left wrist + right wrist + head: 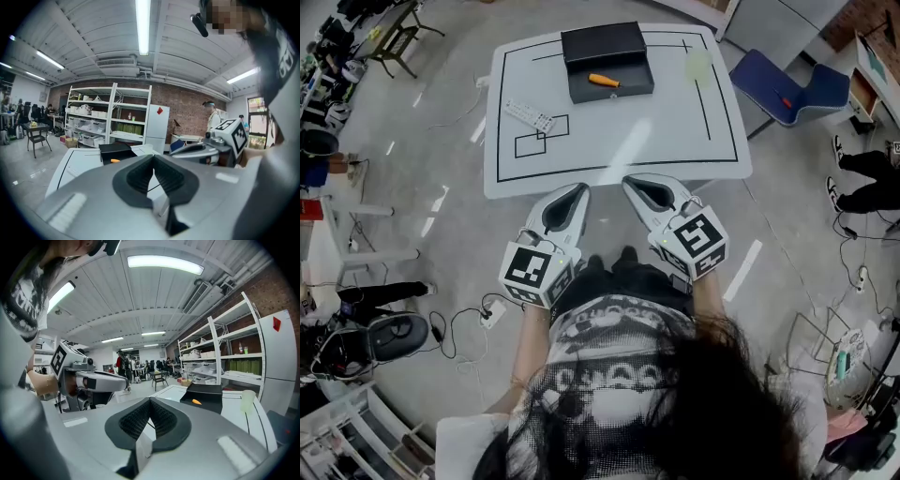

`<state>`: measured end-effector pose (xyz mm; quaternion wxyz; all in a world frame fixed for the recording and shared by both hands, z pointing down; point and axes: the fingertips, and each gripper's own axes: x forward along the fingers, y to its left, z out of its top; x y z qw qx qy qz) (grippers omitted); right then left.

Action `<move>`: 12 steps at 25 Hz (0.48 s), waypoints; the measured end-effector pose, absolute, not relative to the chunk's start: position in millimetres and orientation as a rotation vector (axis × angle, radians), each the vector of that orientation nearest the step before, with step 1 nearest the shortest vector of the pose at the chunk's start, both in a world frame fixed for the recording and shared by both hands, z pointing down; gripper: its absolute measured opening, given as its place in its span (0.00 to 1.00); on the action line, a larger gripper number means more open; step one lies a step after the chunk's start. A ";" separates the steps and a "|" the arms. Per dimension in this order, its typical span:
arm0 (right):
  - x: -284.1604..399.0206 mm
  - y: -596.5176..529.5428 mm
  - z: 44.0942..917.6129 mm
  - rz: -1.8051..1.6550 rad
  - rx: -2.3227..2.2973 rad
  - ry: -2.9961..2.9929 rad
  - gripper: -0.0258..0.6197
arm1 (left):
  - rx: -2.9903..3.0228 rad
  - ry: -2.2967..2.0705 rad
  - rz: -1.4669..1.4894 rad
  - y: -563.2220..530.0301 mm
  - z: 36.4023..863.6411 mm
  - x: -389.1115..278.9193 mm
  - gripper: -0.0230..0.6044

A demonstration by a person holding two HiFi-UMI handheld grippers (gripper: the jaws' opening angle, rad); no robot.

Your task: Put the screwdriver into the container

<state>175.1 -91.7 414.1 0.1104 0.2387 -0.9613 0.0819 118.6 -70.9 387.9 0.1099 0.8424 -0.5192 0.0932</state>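
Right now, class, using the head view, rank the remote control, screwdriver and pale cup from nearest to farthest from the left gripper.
1. Remote control, on the left.
2. Screwdriver, centre, inside the black container.
3. Pale cup, far right corner.

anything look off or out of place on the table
Nothing spilled or damaged. Only the remote control lies askew, slanted against the printed lines of the table, near its left edge. The screwdriver lies inside the black container and the cup stands upright.
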 end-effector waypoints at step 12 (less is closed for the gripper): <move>139.9 -67.8 405.9 0.222 0.728 -2.800 0.04 | 2.510 -1.503 0.247 -44.7 376.5 81.3 0.04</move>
